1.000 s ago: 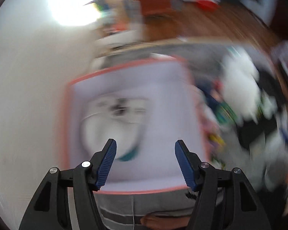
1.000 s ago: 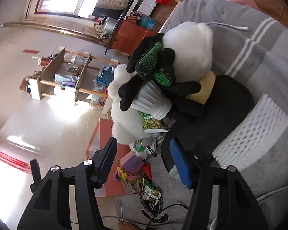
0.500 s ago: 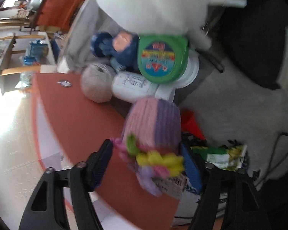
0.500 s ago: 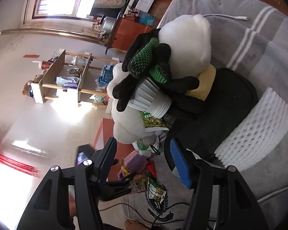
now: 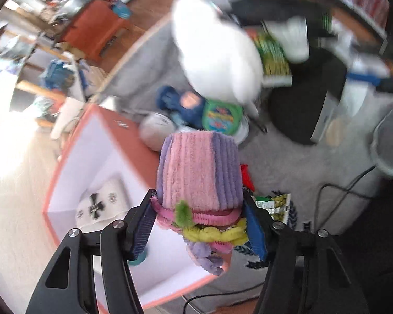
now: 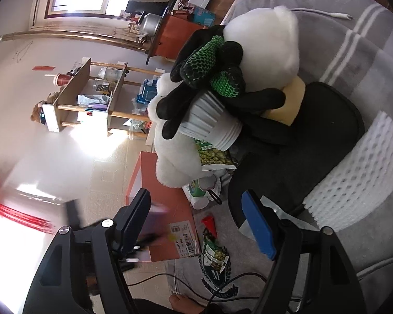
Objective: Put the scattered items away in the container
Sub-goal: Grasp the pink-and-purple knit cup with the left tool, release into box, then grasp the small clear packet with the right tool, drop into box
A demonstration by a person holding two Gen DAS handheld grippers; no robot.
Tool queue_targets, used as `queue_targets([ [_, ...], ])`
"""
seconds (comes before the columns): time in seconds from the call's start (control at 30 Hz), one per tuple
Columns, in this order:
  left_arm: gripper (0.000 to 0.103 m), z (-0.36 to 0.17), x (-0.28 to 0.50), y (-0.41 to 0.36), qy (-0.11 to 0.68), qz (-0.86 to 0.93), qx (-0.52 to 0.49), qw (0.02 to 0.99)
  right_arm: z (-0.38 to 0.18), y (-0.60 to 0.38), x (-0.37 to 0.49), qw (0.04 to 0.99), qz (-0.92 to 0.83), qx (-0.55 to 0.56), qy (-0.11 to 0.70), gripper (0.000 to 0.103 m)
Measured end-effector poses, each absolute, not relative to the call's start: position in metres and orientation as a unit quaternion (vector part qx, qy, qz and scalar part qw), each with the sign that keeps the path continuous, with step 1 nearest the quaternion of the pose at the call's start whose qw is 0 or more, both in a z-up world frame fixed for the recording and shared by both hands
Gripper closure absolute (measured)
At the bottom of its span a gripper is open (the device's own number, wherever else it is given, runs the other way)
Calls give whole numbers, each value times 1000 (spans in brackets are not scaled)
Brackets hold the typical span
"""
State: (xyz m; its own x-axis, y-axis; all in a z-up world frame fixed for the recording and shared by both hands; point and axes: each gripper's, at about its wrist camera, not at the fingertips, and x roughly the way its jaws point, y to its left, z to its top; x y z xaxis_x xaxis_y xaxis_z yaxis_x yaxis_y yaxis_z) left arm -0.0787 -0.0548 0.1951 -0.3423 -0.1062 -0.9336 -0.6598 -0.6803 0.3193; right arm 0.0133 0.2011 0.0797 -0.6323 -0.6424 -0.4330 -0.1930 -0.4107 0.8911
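My left gripper (image 5: 200,226) is shut on a pink and purple plush toy (image 5: 199,175) with yellow and pink trim, held over the edge of the orange box (image 5: 73,162), which has a white inside. My right gripper (image 6: 196,222) is open and empty above the grey blanket. Ahead of it lie a white plush sheep (image 6: 264,49), black and green gloves (image 6: 212,65), a white ribbed cup (image 6: 209,123) and a green snack bag (image 6: 214,157). The orange box also shows in the right wrist view (image 6: 167,209).
A white plush (image 5: 217,49), a green-lidded tub (image 5: 221,117), a blue toy (image 5: 180,102) and a grey ball (image 5: 154,130) lie beside the box. A black pad (image 6: 301,151), white foam mesh (image 6: 353,178), a red cone (image 6: 209,222) and cables (image 6: 222,280) sit on the blanket.
My left gripper closed on the pink and purple plush and carried it from the pile to the box's edge. My right gripper stayed nearly still and open.
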Motion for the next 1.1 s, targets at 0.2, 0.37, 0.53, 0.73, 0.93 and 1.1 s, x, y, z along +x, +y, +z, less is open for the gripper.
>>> queue_targets([
  [0.2,41,288,-91,-109,285,799,-511,136,79,199,14,148,-738,409,-516,30],
  [0.37,35,321,-107,-164,275,825,-491,53,79,195,14,146,-740,420,-505,30],
  [0.53,20,319,-118,-199,289,822,-489,-31,74,191,13,139,-737,442,-492,27],
  [0.73,20,303,-118,-211,278,815,-505,-57,61,188,14,100,-738,487,-455,23],
  [0.93,20,297,-105,-186,262,822,-506,-6,34,160,3,64,-731,583,-349,23],
  [1.1,20,291,-90,-154,277,819,-502,35,20,134,-10,58,-742,619,-251,34],
])
